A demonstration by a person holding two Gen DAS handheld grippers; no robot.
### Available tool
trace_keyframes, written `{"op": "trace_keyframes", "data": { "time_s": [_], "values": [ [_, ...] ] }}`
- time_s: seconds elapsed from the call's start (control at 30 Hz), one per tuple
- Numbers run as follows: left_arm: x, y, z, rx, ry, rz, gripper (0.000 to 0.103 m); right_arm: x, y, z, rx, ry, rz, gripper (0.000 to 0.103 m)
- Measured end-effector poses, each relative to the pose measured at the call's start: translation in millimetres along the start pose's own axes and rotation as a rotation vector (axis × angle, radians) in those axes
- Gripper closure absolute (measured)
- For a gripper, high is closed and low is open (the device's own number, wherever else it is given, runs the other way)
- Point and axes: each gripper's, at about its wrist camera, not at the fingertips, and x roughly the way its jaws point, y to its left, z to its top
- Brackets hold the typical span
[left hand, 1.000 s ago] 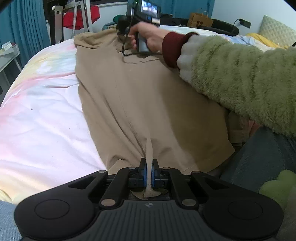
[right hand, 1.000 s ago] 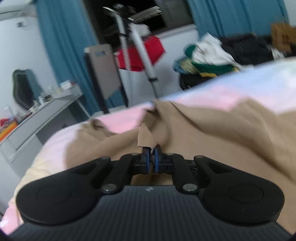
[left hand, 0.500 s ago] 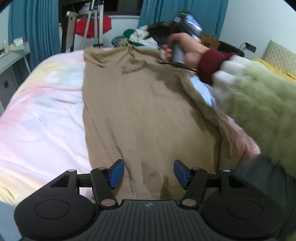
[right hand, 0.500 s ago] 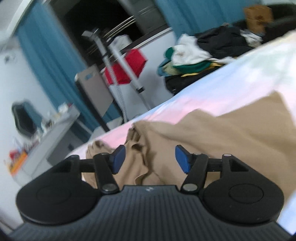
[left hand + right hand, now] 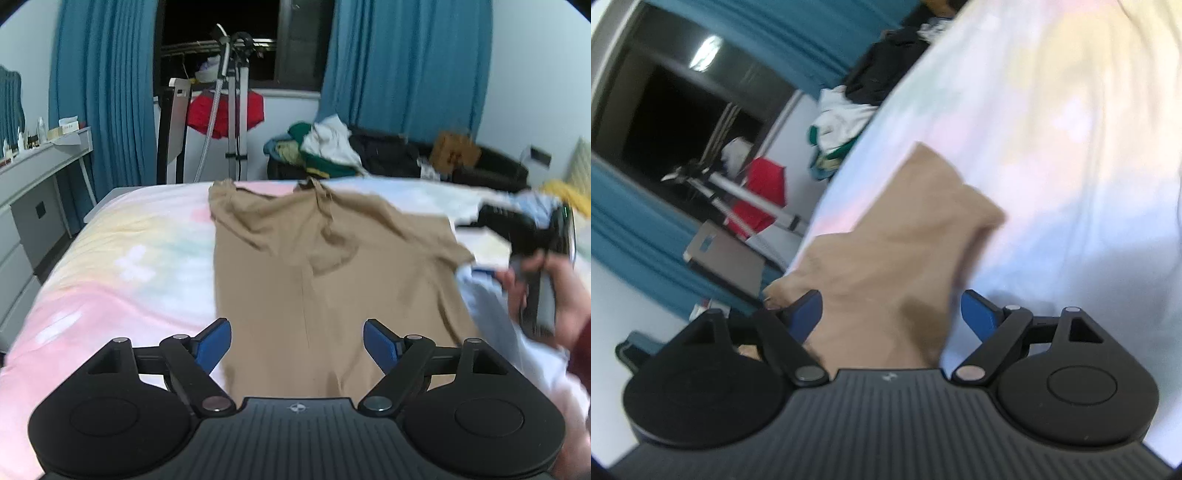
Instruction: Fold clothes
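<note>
A tan garment (image 5: 317,266) lies spread lengthwise on the pastel bed sheet (image 5: 122,266), rumpled at its far end. My left gripper (image 5: 297,341) is open and empty above the garment's near edge. My right gripper (image 5: 890,314) is open and empty, tilted, with a tan corner of the garment (image 5: 905,243) lying between and beyond its fingers. In the left wrist view the right hand and its gripper body (image 5: 535,266) show blurred at the right edge of the garment.
A grey desk (image 5: 40,162) stands left of the bed. A drying rack with a red cloth (image 5: 225,110) and a pile of clothes (image 5: 325,147) stand beyond the bed's far end. Blue curtains (image 5: 402,62) frame a dark window.
Both grippers were shut on the tan garment a second ago and have opened and let go. The right hand has swung from the far end to the right side. The left view has lifted.
</note>
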Motion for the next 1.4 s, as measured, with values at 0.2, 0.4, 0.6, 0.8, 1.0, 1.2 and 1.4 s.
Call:
{"op": "trace_keyframes", "data": {
  "time_s": [0.2,0.4,0.6,0.8,1.0,1.2,1.4],
  "values": [
    [48.2,17.9,-30.1,-0.018,0.057,0.039,0.021,53.4,-22.2,10.5,-0.015,-0.066,0.059,0.018],
    [68.7,35.6,-39.4,-0.040,0.077,0.047,0.021,96.0,-15.3,27.3,-0.114,-0.189,0.158,0.024],
    [86.3,65.8,-35.7,-0.233,0.161,-0.053,0.021,110.6,19.3,25.1,-0.306,-0.199,0.022,0.091],
    [54.1,72.3,-26.3,-0.192,0.096,0.049,0.022,81.3,83.5,10.5,-0.523,-0.347,-0.164,0.095],
    [18.3,74.5,-14.9,-0.165,0.009,0.082,0.022,51.1,169.2,-54.6,-0.815,-0.437,-0.221,0.095],
    [1.7,92.7,-13.2,-0.218,-0.017,0.096,0.022,67.7,233.0,-163.0,-1.101,-0.365,-0.167,0.095],
    [-0.5,108.8,-19.5,-0.227,-0.006,0.106,0.022,113.4,243.4,-233.8,-1.189,-0.143,-0.132,0.090]
  ]
}}
